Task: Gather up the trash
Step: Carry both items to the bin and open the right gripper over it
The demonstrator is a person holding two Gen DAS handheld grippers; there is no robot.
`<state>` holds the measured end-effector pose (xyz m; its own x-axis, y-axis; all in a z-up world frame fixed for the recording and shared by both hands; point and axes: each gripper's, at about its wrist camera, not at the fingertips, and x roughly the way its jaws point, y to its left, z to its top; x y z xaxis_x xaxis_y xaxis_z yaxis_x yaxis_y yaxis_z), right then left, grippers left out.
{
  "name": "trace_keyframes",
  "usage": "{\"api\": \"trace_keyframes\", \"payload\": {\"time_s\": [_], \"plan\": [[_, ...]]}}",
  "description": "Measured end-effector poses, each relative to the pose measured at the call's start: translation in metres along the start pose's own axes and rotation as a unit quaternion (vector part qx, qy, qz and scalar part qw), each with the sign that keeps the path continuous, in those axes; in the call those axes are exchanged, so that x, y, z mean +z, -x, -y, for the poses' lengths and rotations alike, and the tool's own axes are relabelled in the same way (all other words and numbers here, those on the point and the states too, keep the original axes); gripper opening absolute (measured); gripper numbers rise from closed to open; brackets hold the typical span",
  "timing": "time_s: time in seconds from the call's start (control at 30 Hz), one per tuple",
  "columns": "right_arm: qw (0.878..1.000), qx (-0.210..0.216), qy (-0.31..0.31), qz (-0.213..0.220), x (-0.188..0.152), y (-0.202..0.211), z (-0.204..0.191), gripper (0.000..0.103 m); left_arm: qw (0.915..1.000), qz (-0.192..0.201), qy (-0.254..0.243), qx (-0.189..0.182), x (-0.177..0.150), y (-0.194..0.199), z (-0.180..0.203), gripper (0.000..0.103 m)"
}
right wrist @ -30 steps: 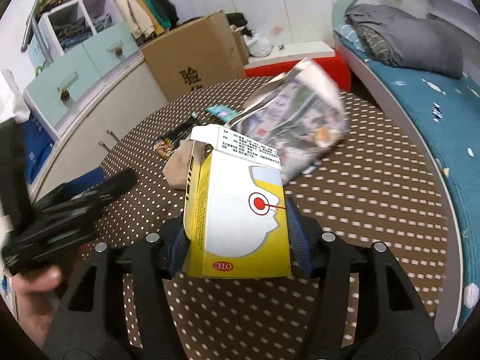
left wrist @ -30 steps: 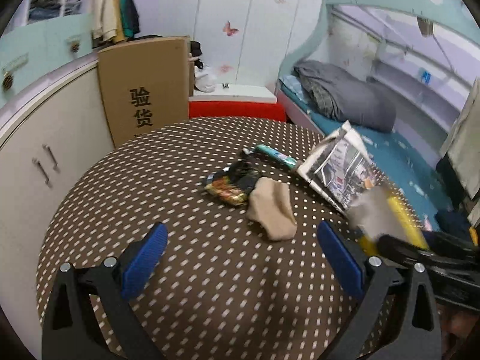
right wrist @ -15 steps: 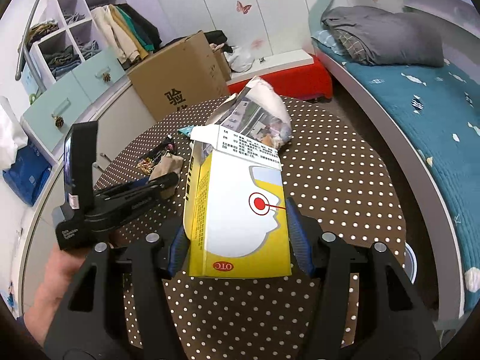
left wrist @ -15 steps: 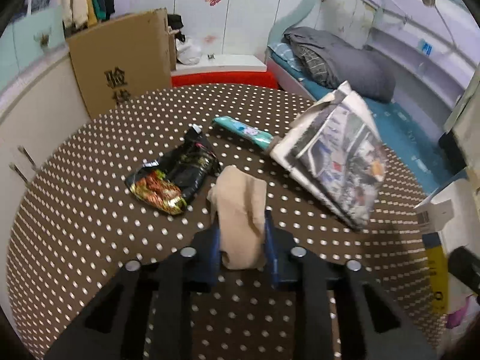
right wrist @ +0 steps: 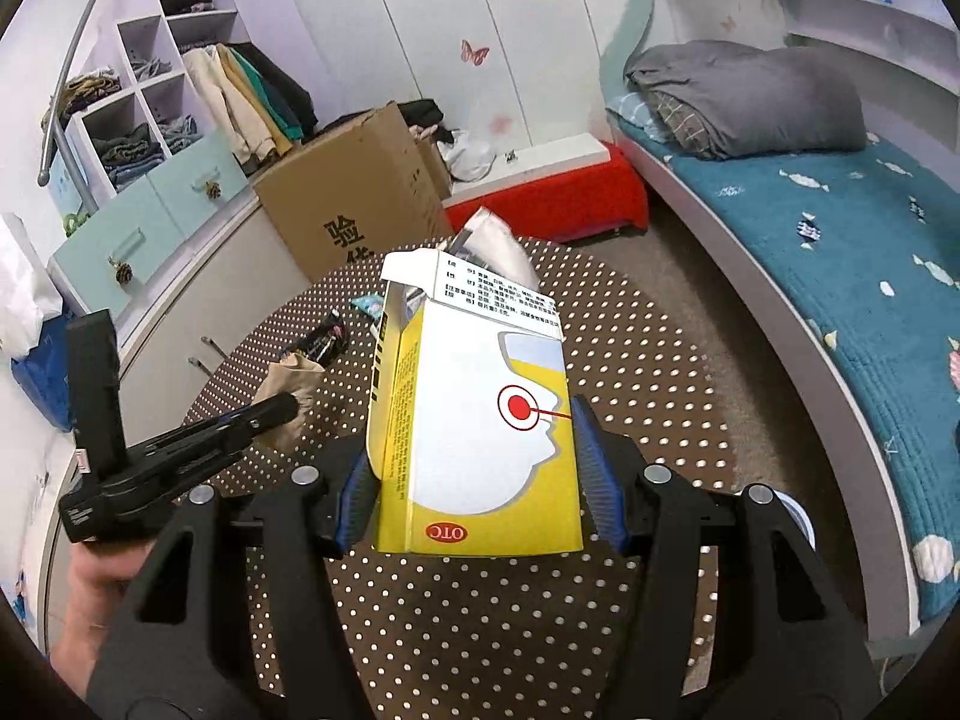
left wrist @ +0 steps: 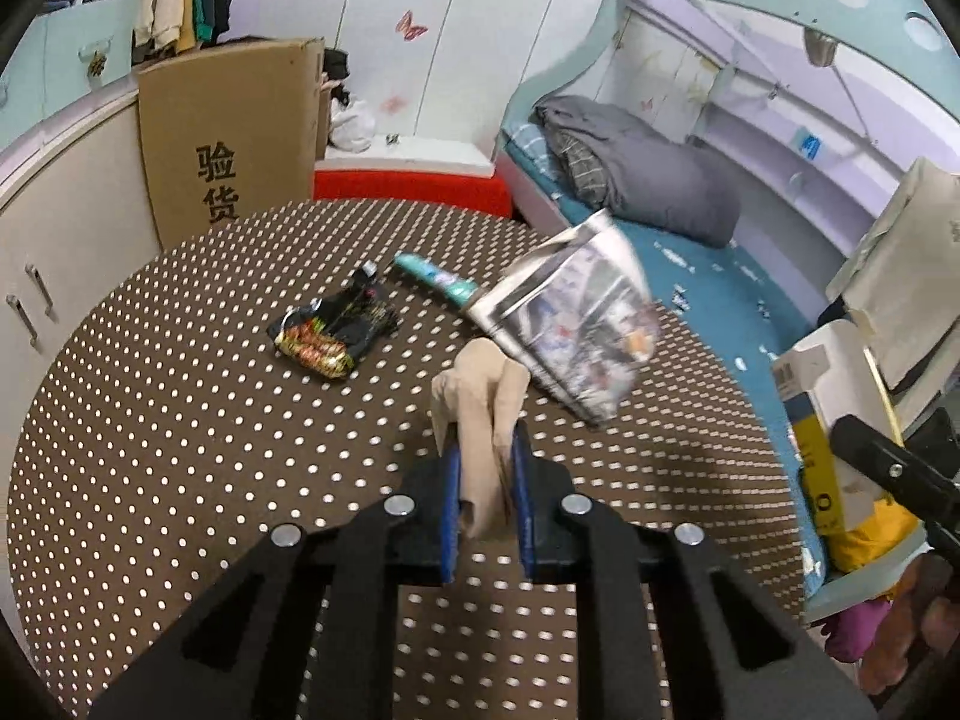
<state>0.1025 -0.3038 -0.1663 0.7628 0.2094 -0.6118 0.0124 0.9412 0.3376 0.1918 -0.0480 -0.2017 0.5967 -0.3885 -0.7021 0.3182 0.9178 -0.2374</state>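
My left gripper (left wrist: 485,480) is shut on a crumpled beige paper wad (left wrist: 483,396) and holds it above the dotted round table (left wrist: 180,420). It also shows in the right wrist view (right wrist: 282,414), with the wad (right wrist: 294,375). My right gripper (right wrist: 480,474) is shut on a yellow and white medicine box (right wrist: 480,420), held above the table's right side; the box also shows in the left wrist view (left wrist: 822,420). On the table lie a dark snack wrapper (left wrist: 333,333), a teal tube (left wrist: 435,279) and a folded newspaper (left wrist: 576,312).
A cardboard box (left wrist: 228,132) stands behind the table by white cabinets (left wrist: 54,228). A red bench (left wrist: 408,189) is beyond it. A bed with a teal cover (right wrist: 840,252) and grey bedding (right wrist: 744,96) runs along the right.
My left gripper closed on the beige wad and lifted it off the table. My right gripper rose and pulled back with the medicine box.
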Motion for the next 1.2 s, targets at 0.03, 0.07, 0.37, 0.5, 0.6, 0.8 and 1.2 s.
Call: {"api": "trace_keyframes", "payload": {"time_s": [0.03,0.07,0.37,0.5,0.6,0.8,1.2], "plan": [[1.000,-0.001,0.000,0.004,0.001,0.004,0.001,0.057,1.0000,0.006,-0.004,-0.005,0.002,0.006,0.004,0.015],[1.000,-0.002,-0.001,0.007,0.001,0.007,0.002,0.057,0.9999,0.011,-0.008,-0.008,0.002,0.011,0.009,0.015],[0.999,-0.019,-0.015,0.047,0.009,0.044,0.027,0.058,0.9968,0.043,-0.052,-0.043,0.021,0.042,0.055,0.015],[0.997,-0.038,-0.027,0.062,0.012,0.059,0.047,0.058,0.9940,0.053,-0.070,-0.065,0.027,0.050,0.078,0.015],[0.995,-0.052,-0.044,0.070,0.010,0.066,0.069,0.058,0.9920,0.049,-0.085,-0.080,0.028,0.047,0.094,0.015],[0.991,-0.097,-0.083,0.044,-0.001,0.059,0.120,0.058,0.9879,0.039,-0.096,-0.115,0.027,0.038,0.122,0.015],[0.971,-0.155,-0.171,-0.059,-0.055,-0.015,0.225,0.060,0.9793,-0.011,-0.137,-0.148,0.011,-0.004,0.178,0.015]]}}
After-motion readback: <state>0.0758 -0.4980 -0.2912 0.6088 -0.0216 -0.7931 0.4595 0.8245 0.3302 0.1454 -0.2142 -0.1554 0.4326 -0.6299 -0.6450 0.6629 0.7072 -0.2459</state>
